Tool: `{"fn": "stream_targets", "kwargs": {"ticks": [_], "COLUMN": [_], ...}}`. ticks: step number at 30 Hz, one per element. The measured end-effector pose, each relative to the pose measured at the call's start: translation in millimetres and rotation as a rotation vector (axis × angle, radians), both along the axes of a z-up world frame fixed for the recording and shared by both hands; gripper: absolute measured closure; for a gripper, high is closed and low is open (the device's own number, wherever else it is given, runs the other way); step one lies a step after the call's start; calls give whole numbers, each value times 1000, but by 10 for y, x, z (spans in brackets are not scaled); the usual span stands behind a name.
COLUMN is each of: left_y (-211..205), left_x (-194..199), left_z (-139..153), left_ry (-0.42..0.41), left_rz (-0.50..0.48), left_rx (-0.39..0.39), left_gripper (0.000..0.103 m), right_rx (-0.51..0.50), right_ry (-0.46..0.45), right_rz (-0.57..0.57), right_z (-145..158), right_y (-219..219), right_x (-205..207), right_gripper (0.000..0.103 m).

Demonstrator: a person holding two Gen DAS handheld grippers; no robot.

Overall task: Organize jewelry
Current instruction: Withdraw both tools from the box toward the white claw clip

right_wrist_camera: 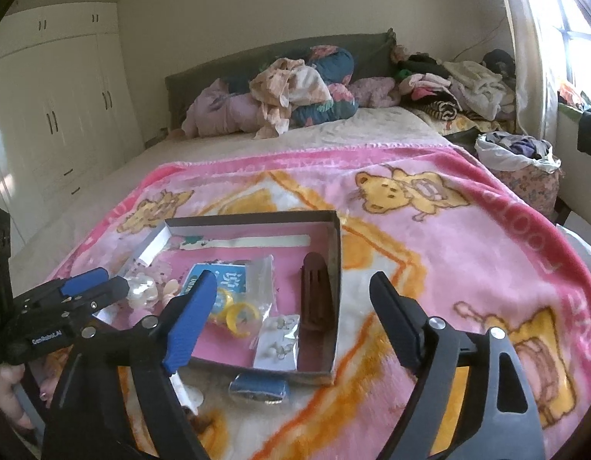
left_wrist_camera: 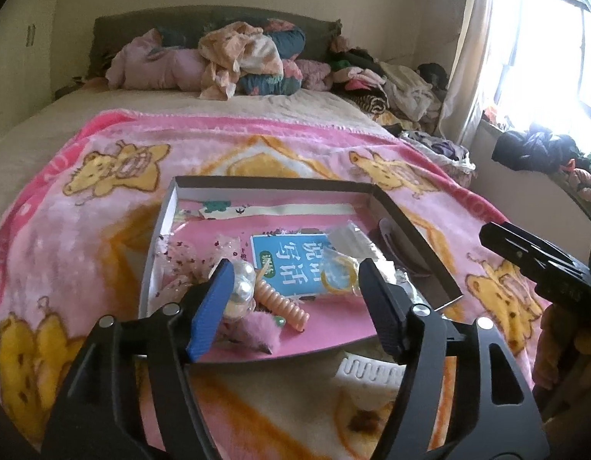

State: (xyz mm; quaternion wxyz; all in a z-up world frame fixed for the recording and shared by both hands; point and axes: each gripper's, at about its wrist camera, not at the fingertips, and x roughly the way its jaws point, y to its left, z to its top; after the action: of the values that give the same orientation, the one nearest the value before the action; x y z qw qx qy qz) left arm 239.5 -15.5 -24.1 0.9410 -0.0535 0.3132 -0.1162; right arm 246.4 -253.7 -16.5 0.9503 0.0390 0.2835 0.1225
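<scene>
- Left gripper and right gripper both stand wide apart, holding nothing.
- Ahead of both, the box already holds yellow rings, earring card, brown clip, spiral tie.
- Just before the right gripper, outside the box: blue item; the white comb lies below the left, so some sorting likely remains.

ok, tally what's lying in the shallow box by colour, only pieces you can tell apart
Yellow rings in a clear bag: 2
Peach spiral hair tie: 1
Brown hair clip: 1
Pearly bauble: 1
Blue card: 1
White earring card: 1
Pink fluffy piece: 1
Total: 8
Small bits in the box left corner are too blurred to count.
</scene>
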Motion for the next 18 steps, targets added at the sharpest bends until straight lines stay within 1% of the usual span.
{"fn": "stream_targets", "kwargs": {"ticks": [2, 3, 5, 6, 8, 11, 18], "left_y": [7, 12, 22, 24, 32, 25, 10], "left_x": [-67, -90, -150, -180, -242, -336, -519], "left_z": [49, 66, 96, 110, 136, 157, 171], "left_ry": [-15, -19, -30, -33, -42, -53, -71], "left_rz": [5, 6, 11, 13, 16, 12, 16], "left_rx": [3, 1, -4, -4, -8, -6, 13], "left_gripper": [35, 34, 24, 22, 12, 12, 12], "right_rx": [-1, -3, -7, -9, -8, -11, -26], "right_ry": [-11, -15, -18, -23, -30, -40, -68], "right_rz": [-1, -1, 2, 2, 4, 5, 6], "right_z": [38, 47, 71, 84, 100, 126, 165], "right_y": [-8, -5, -3, -4, -7, -7, -21], "right_x": [-72, -104, -170, -219, -287, -400, -658], "right_gripper": [19, 18, 17, 16, 15, 13, 13]}}
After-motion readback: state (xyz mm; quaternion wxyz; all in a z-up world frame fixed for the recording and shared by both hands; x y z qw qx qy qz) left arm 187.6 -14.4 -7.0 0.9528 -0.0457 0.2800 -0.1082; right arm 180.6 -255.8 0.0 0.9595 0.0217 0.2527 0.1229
